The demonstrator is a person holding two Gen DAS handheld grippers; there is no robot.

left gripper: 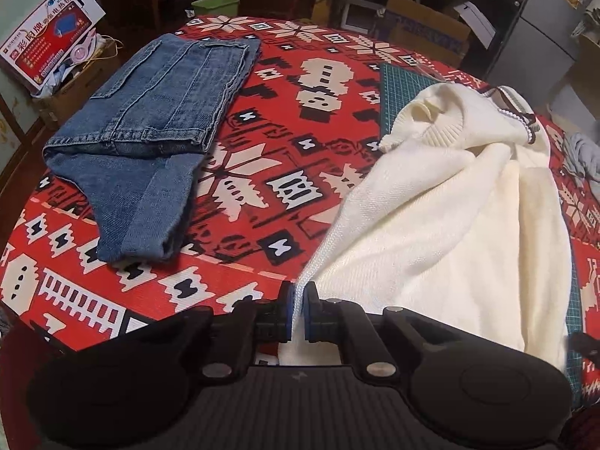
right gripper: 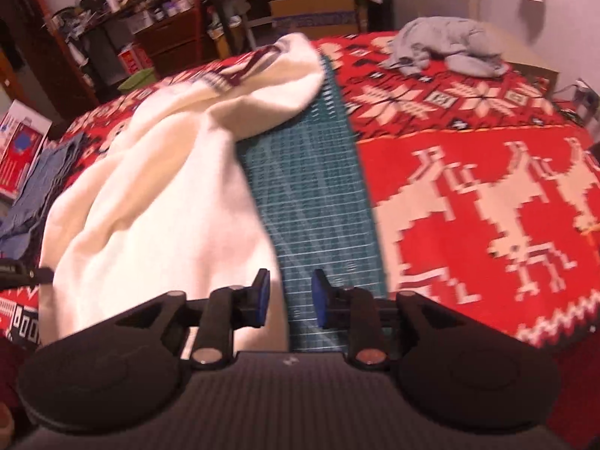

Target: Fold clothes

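The left gripper (left gripper: 299, 309) is clamped on an edge of the cream sweater (left gripper: 442, 217); a thin fold of the knit is pinched between its blue pads (left gripper: 287, 311). From that grip the sweater spreads away toward 1 o'clock in the left wrist view, bunched and part lifted, with its ribbed hem and dark-striped collar at the far end. It lies over a green cutting mat (left gripper: 397, 93), which shows at its far edge and along its right side.

The folded jeans (left gripper: 150, 127) lie flat at 10 o'clock from the left gripper, well apart from the sweater, on the red patterned cloth (left gripper: 270, 157) that covers the tabletop.

The right gripper (right gripper: 288, 298) stands partly open with nothing between its pads, which are over the mat (right gripper: 318, 187). In the right wrist view the sweater (right gripper: 157, 195) lies just beside this gripper at 10 to 11 o'clock, its near edge close to the left finger; the view is blurred, so contact cannot be told. A crumpled grey garment (right gripper: 446, 48) sits far off at 1 o'clock on the cloth (right gripper: 468, 195).
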